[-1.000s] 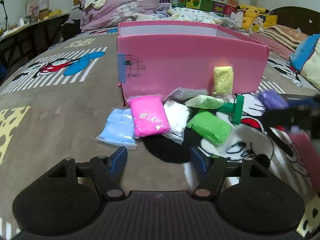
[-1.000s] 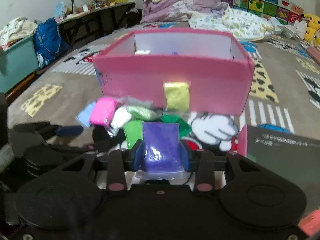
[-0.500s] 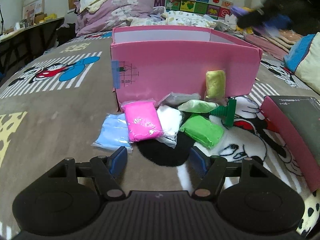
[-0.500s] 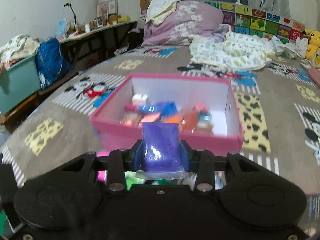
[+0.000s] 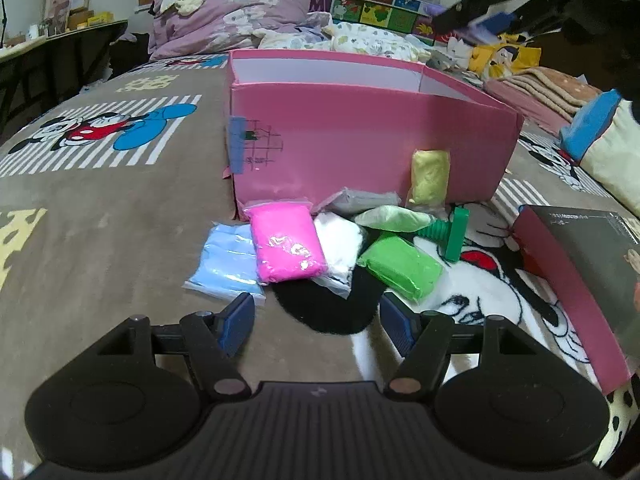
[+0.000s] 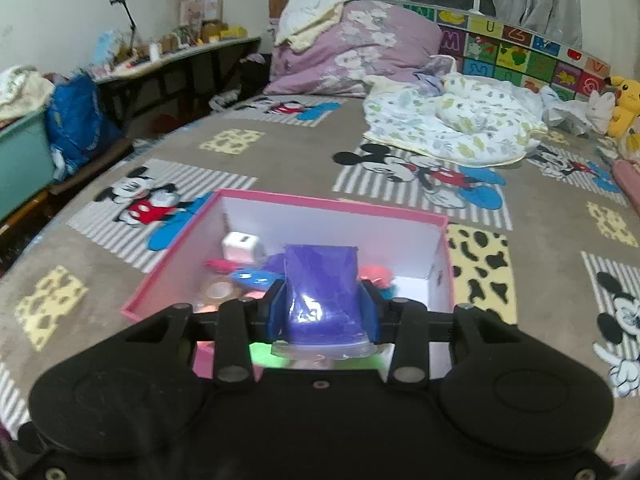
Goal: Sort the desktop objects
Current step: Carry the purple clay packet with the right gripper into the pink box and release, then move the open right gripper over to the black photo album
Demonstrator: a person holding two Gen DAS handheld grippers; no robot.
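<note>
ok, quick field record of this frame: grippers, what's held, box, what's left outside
right gripper: shut on purple packet, above the open pink box
left gripper: open, empty, low over the blanket
box contents: white cube and several coloured items, blurred
outside, at box front: pink packet, light blue, white, grey, pale green, green and yellow packets, green screw toy

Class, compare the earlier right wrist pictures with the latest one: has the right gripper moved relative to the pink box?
Yes. The right gripper, shut on the purple packet, rose from facing the pink box front wall to above its open top.
</note>
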